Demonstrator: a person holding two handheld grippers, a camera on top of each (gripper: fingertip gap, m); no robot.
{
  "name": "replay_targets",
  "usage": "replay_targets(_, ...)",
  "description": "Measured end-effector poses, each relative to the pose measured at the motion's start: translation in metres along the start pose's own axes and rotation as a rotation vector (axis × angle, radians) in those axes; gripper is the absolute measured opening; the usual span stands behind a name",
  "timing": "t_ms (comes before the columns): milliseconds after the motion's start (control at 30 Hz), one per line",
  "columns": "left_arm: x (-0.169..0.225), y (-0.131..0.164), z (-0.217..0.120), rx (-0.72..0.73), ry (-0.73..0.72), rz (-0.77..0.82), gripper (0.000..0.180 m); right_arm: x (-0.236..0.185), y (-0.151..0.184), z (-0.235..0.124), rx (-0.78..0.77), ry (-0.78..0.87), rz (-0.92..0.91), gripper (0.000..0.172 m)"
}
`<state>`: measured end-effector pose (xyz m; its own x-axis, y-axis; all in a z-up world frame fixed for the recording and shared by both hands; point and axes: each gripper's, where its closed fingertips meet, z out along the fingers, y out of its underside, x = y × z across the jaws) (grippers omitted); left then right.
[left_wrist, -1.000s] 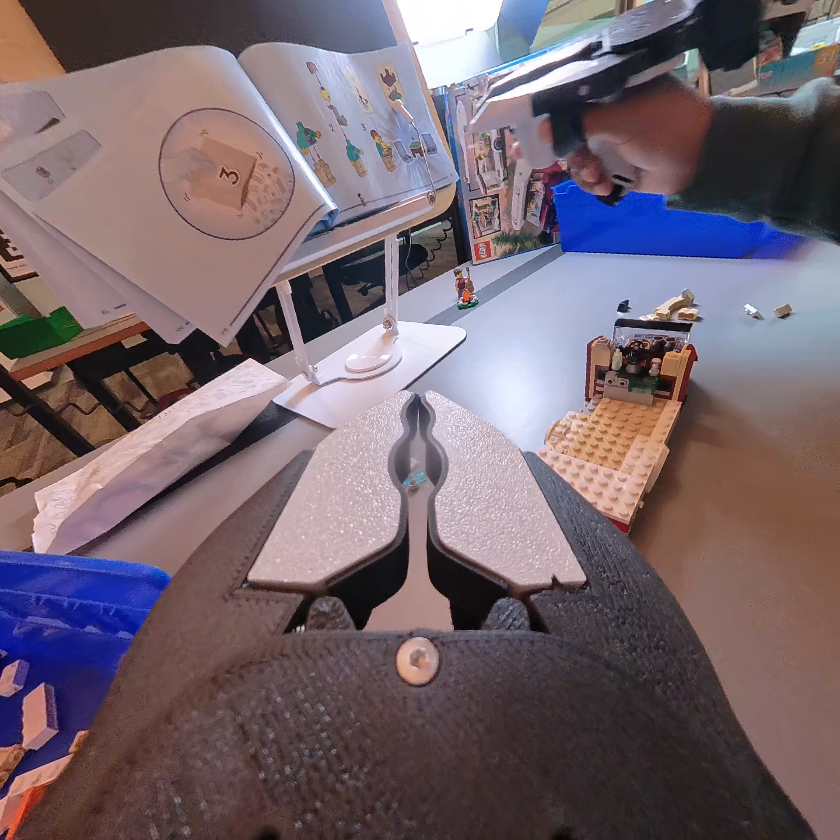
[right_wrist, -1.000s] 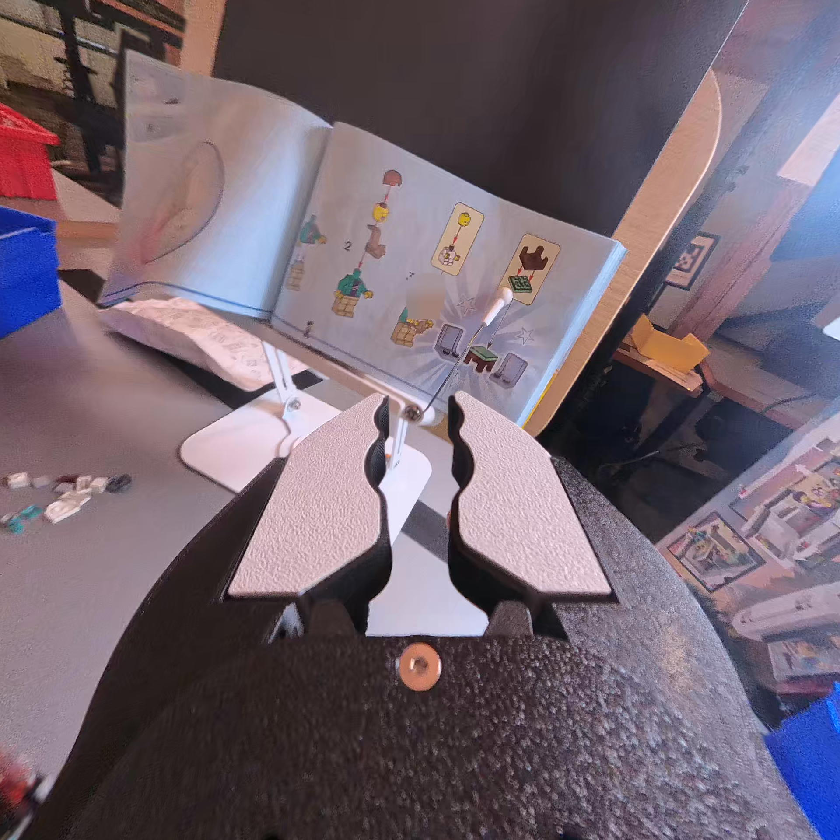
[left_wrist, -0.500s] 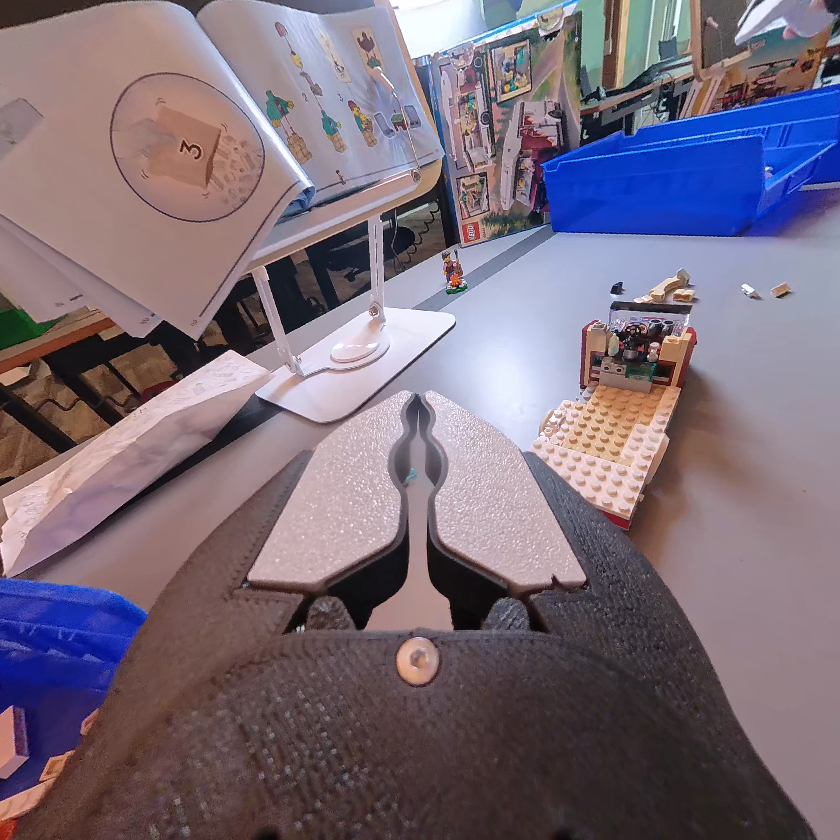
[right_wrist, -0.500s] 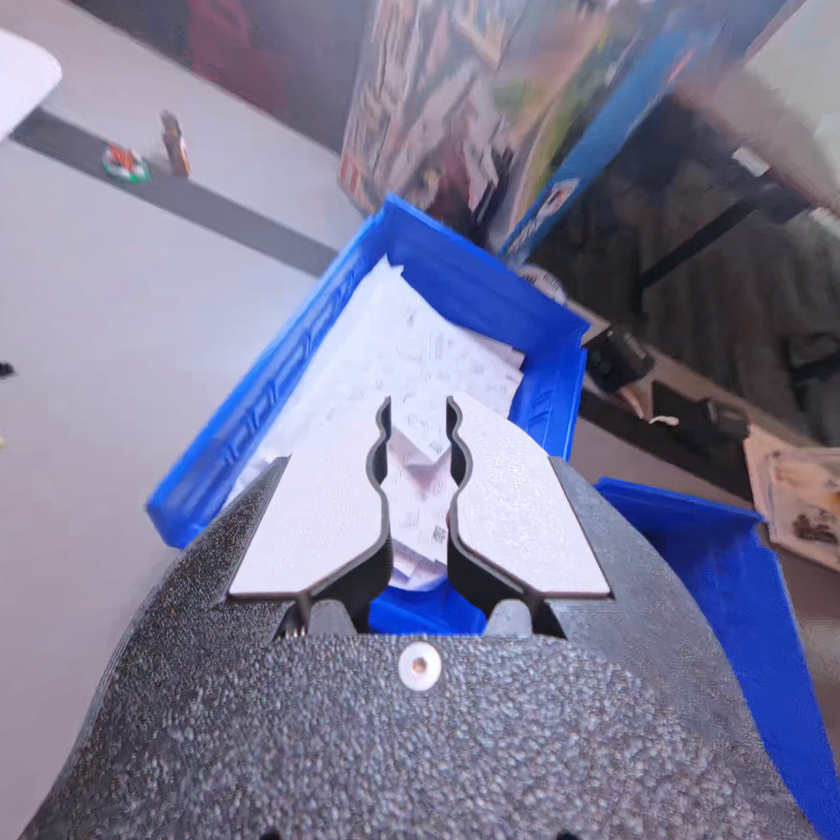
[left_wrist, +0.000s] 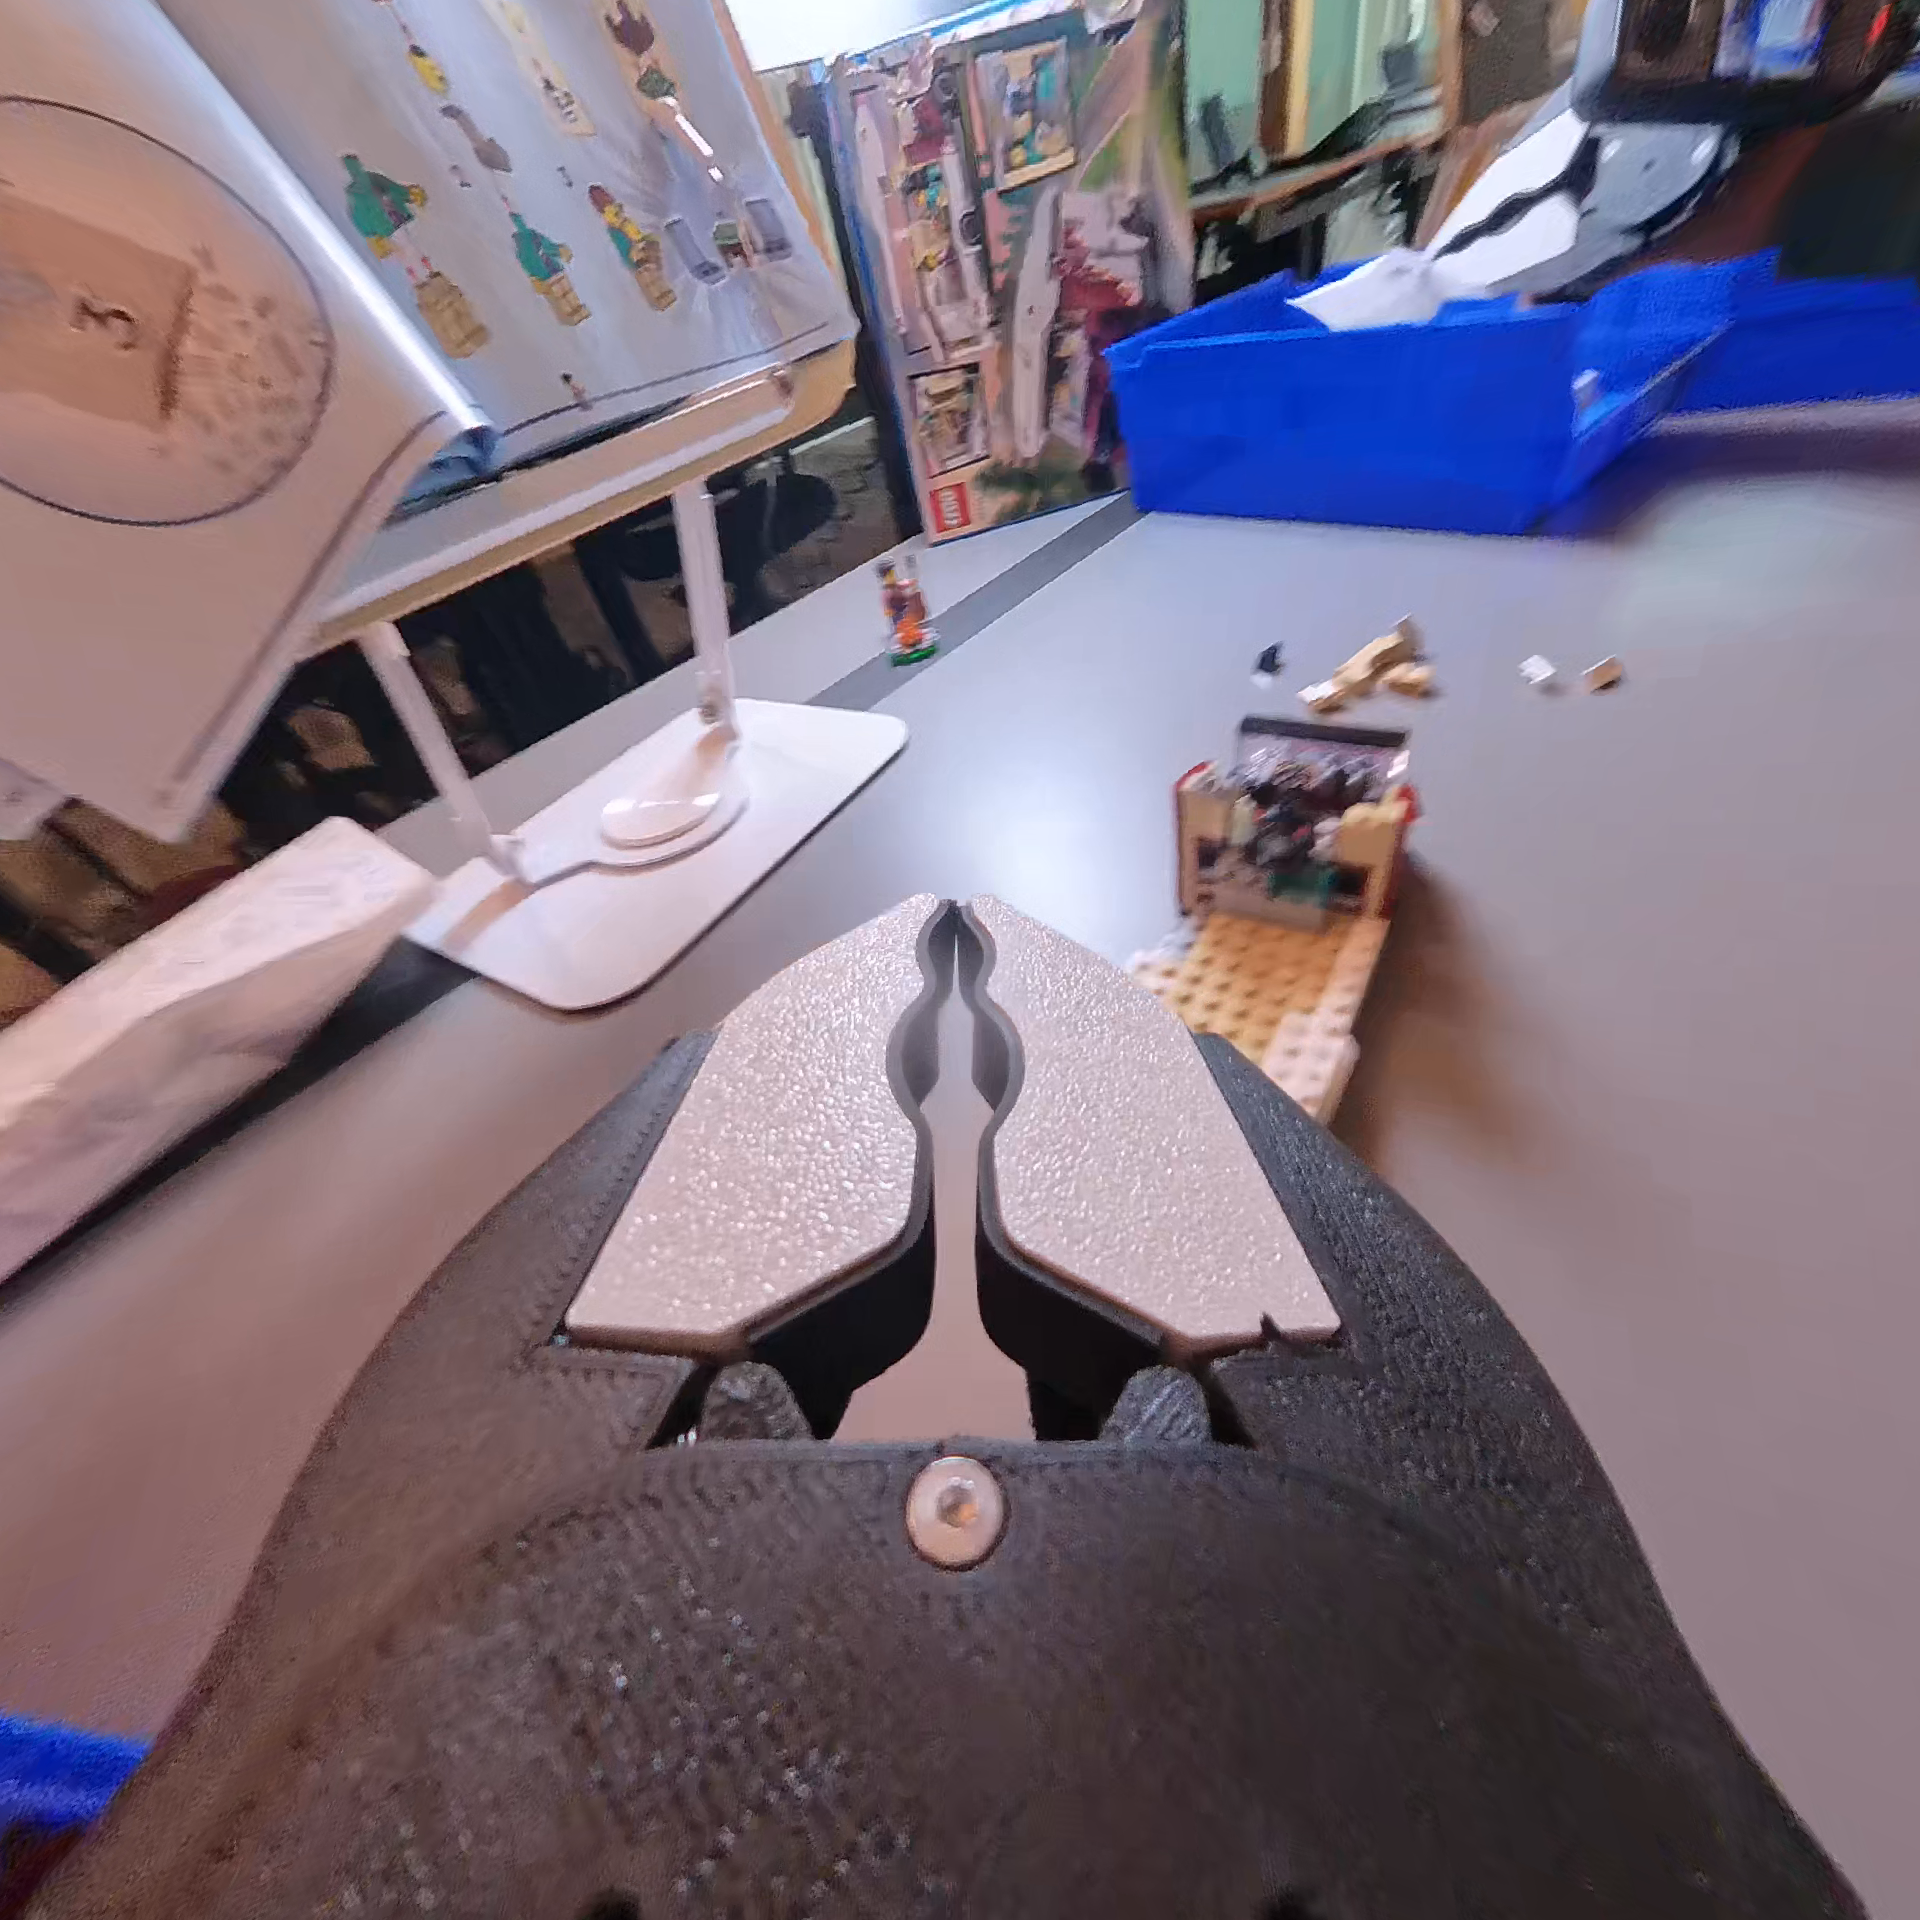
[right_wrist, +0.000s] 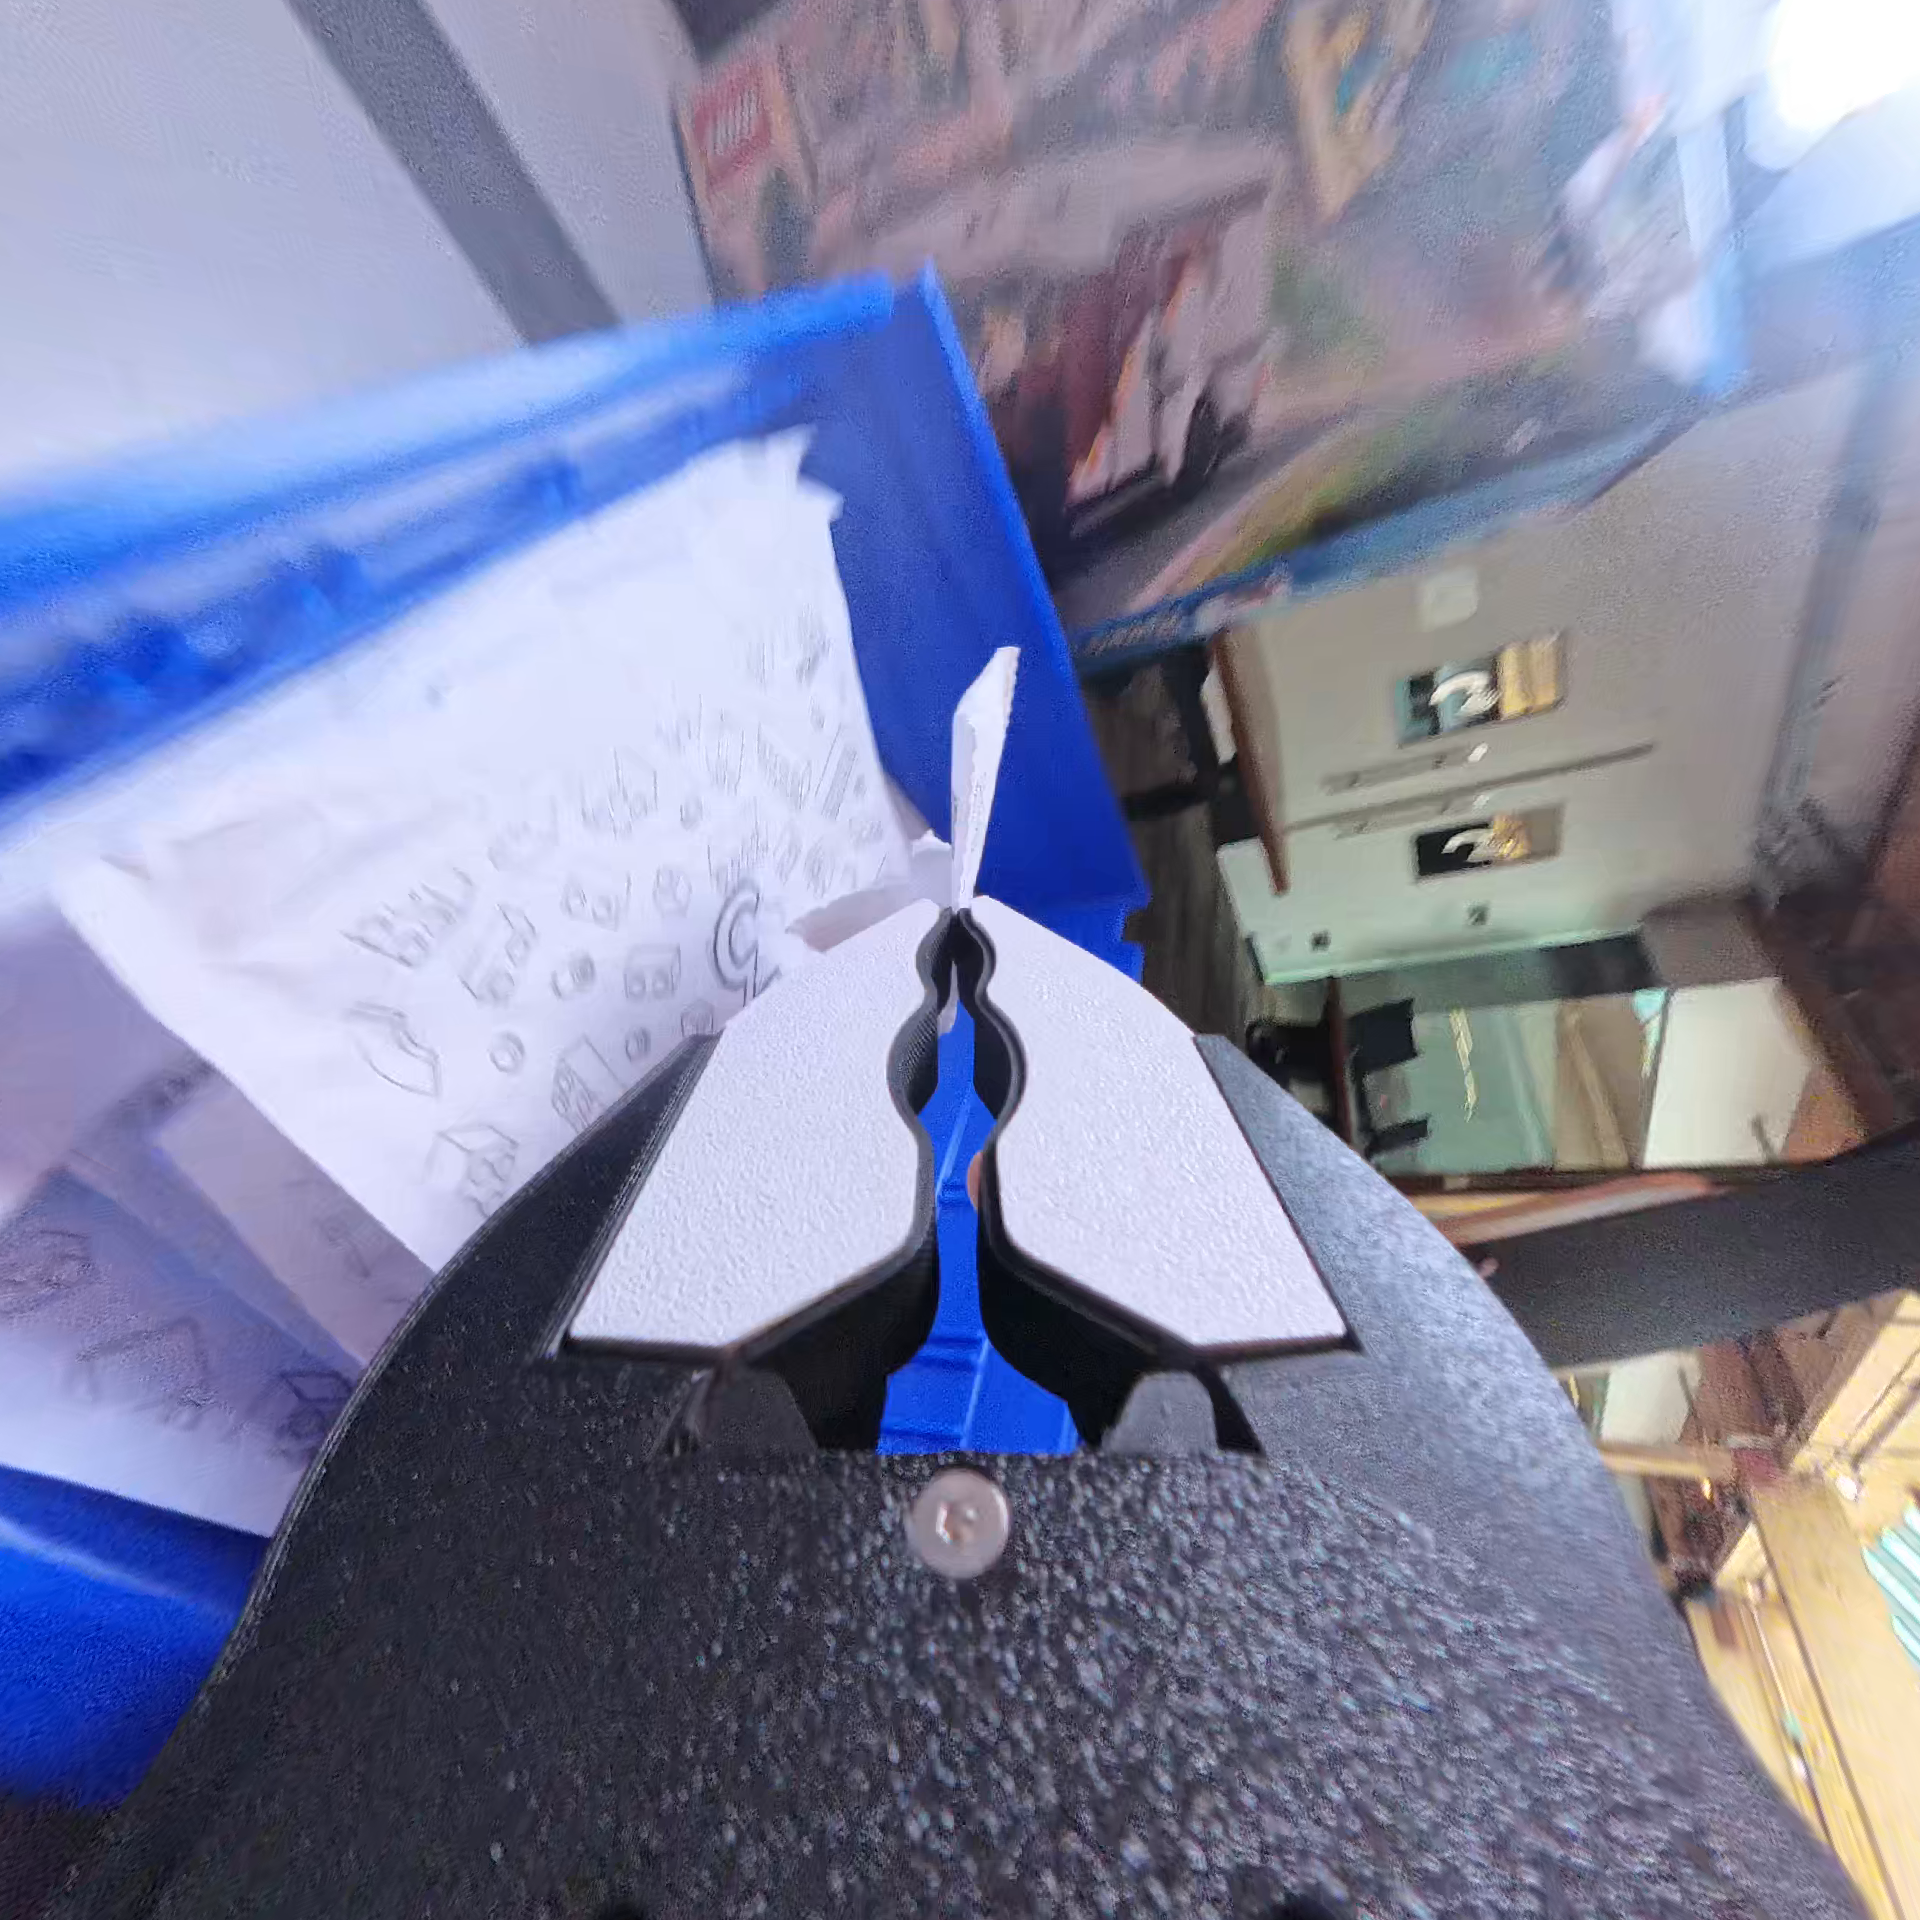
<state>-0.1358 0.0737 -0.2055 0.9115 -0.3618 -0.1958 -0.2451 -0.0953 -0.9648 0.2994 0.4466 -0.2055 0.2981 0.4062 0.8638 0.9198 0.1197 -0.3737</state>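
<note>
My right gripper (right_wrist: 958, 914) is shut on the torn edge of a white printed paper bag (right_wrist: 468, 883), which lies in a blue bin (right_wrist: 935, 520). A strip of the paper sticks up past the fingertips. The left wrist view shows this gripper (left_wrist: 1538, 208) far off at the top right, pinching the white bag (left_wrist: 1382, 286) over the blue bin (left_wrist: 1351, 416). My left gripper (left_wrist: 956, 914) is shut, with nothing visible between its tips. It hovers low over the grey table (left_wrist: 1662, 1143), just left of a tan and red brick build (left_wrist: 1288, 862).
An open instruction booklet (left_wrist: 520, 260) rests on a white stand (left_wrist: 675, 862) at the left. Another white paper bag (left_wrist: 177, 1018) lies beside it. A minifigure (left_wrist: 904, 623), loose small bricks (left_wrist: 1361, 665) and a picture box (left_wrist: 987, 260) are farther back. The tips of one gripper are about 55 cm away from the tips of the other.
My right gripper swung from the booklet to the blue bin and closed on the paper bag's edge. My left gripper stayed shut and moved a little forward and lower.
</note>
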Motion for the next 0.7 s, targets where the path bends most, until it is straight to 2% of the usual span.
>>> replay_targets(67, 0.018, -0.014, 0.003, 0.041, 0.085, -0.136, 0.0, 0.009, -0.058, -0.044, 0.208, 0.068, -0.027, 0.0)
replay_targets(133, 0.04, -0.028, 0.009, 0.083, 0.215, -0.297, 0.004, -0.003, -0.127, -0.101, 0.422, 0.055, -0.064, 0.0)
replay_targets(233, 0.081, -0.053, 0.018, 0.137, 0.497, -0.618, 0.02, -0.063, -0.221, -0.189, 0.701, -0.017, -0.212, 0.0)
replay_targets(333, 0.112, -0.063, 0.017, 0.131, 0.711, -0.883, 0.041, -0.136, -0.289, -0.264, 0.934, -0.054, -0.351, 0.0)
replay_targets(400, 0.119, -0.067, 0.009, 0.143, 0.797, -1.009, 0.047, -0.173, -0.317, -0.296, 1.03, -0.003, -0.468, 0.0)
replay_targets(467, 0.115, -0.068, 0.001, 0.178, 0.793, -1.055, 0.052, -0.2, -0.333, -0.31, 1.082, 0.039, -0.579, 0.0)
replay_targets(600, 0.1, -0.061, -0.012, 0.207, 0.738, -1.033, 0.037, -0.23, -0.343, -0.307, 1.105, 0.041, -0.703, 0.0)
replay_targets(700, 0.095, -0.06, -0.014, 0.205, 0.749, -1.05, 0.044, -0.245, -0.343, -0.303, 1.1, 0.022, -0.761, 0.0)
